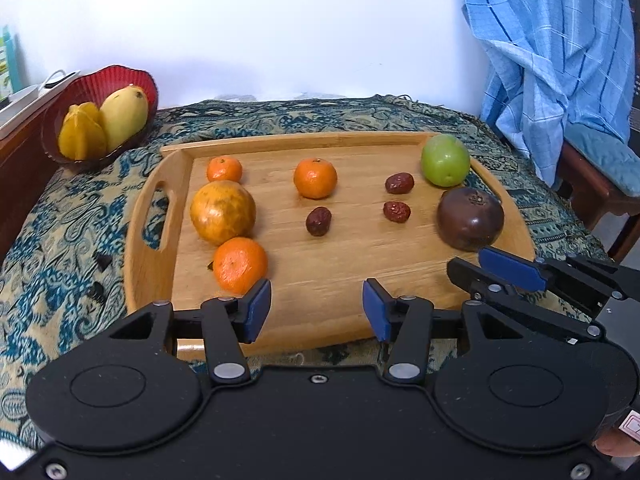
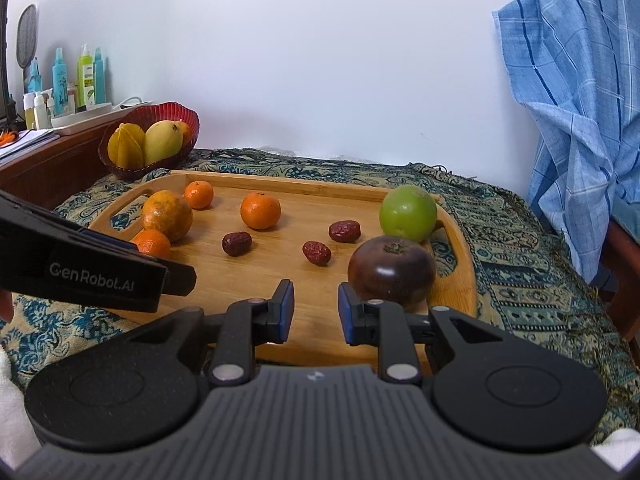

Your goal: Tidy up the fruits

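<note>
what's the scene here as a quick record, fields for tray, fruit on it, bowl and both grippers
tray: wooden tray on a patterned cloth
citrus: three small oranges, e.g., and one large yellow-orange fruit, mostly on the left
dates: three red dates, e.g., mid tray
right side: green fruit, dark purple fruit
bowl: red bowl off the tray, holding a mango and a starfruit
left gripper: open, empty
right gripper: open, empty

Lived-in home room, likely a bedroom corner. Bench draped in a teal-and-beige paisley woven cloth with a fringed edge. Blue checked cotton cloth hangs over a dark wooden chair with a teal cushion. Side shelf of dark wood carries plastic toiletry bottles. Red fluted bowl of yellow fruit, plain white wall
</note>
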A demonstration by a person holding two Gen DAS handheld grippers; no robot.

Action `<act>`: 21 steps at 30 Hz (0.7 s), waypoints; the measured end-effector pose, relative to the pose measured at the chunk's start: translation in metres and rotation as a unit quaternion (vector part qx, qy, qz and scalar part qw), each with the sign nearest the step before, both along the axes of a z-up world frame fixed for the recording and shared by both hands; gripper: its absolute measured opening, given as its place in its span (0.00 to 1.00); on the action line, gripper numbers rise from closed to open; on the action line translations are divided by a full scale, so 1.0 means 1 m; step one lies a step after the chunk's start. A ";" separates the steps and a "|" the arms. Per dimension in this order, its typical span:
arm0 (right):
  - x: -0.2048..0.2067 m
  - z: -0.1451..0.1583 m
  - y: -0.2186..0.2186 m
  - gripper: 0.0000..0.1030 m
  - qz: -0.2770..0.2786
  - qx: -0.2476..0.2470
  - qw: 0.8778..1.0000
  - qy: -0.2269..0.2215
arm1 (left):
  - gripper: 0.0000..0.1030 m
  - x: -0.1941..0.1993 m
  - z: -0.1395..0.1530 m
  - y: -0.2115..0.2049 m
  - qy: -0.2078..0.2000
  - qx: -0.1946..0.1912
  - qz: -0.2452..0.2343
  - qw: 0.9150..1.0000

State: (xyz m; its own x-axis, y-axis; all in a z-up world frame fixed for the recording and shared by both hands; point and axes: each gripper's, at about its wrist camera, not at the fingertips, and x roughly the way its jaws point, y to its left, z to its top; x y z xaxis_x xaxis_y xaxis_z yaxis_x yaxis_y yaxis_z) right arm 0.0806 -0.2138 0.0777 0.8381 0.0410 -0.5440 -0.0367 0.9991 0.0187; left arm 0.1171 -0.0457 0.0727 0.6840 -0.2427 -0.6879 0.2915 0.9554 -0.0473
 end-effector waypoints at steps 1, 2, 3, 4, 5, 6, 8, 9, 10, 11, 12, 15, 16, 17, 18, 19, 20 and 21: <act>-0.001 0.000 -0.001 0.37 -0.002 0.004 1.000 0.001 | 0.48 -0.001 0.000 0.001 -0.001 0.000 0.005 1.000; -0.002 0.000 -0.001 0.37 -0.005 0.007 1.000 0.003 | 0.48 -0.003 -0.001 0.002 -0.003 -0.001 0.009 1.000; -0.004 -0.001 -0.002 0.37 -0.008 0.010 1.000 0.004 | 0.48 -0.005 -0.001 0.002 -0.004 -0.002 0.012 1.000; -0.005 -0.001 -0.002 0.37 -0.010 0.012 1.000 0.005 | 0.48 -0.007 -0.002 0.003 -0.004 -0.005 0.015 1.000; -0.006 -0.001 -0.003 0.37 -0.012 0.014 1.000 0.005 | 0.48 -0.008 -0.002 0.004 -0.003 -0.007 0.017 1.000; -0.007 -0.002 -0.003 0.37 -0.014 0.017 1.000 0.005 | 0.48 -0.009 -0.003 0.005 -0.001 -0.008 0.020 1.000; -0.008 -0.002 -0.004 0.37 -0.017 0.022 1.000 0.006 | 0.49 -0.011 -0.004 0.006 -0.001 -0.008 0.025 1.000; -0.010 -0.002 -0.004 0.37 -0.018 0.025 0.999 0.007 | 0.49 -0.012 -0.005 0.007 -0.002 -0.006 0.027 1.000; -0.010 -0.003 -0.005 0.37 -0.019 0.028 0.999 0.007 | 0.49 -0.014 -0.006 0.007 -0.003 -0.003 0.029 1.000; -0.012 -0.003 -0.005 0.37 -0.021 0.031 0.999 0.008 | 0.49 -0.015 -0.007 0.008 -0.003 -0.003 0.031 0.999; -0.013 -0.004 -0.006 0.37 -0.022 0.034 0.999 0.009 | 0.49 -0.016 -0.007 0.009 -0.003 -0.003 0.033 0.999; -0.016 -0.005 -0.006 0.37 -0.027 0.040 0.999 0.012 | 0.51 -0.018 -0.009 0.012 -0.001 -0.005 0.038 0.999; -0.016 -0.005 -0.006 0.37 -0.029 0.041 0.999 0.013 | 0.51 -0.019 -0.010 0.012 -0.001 -0.004 0.040 0.999; -0.017 -0.006 -0.006 0.37 -0.031 0.043 0.999 0.013 | 0.51 -0.020 -0.011 0.012 -0.002 -0.003 0.041 0.999; -0.018 -0.006 -0.007 0.37 -0.032 0.045 0.998 0.014 | 0.52 -0.021 -0.012 0.013 -0.001 -0.002 0.041 0.999; -0.020 -0.006 -0.007 0.37 -0.034 0.047 0.998 0.015 | 0.52 -0.022 -0.013 0.013 -0.001 -0.002 0.042 0.999; -0.020 -0.007 -0.007 0.38 -0.036 0.048 0.998 0.015 | 0.53 -0.023 -0.014 0.014 0.000 -0.001 0.042 0.999; -0.022 -0.007 -0.007 0.38 -0.037 0.049 0.998 0.015 | 0.54 -0.025 -0.015 0.014 0.001 -0.001 0.043 0.999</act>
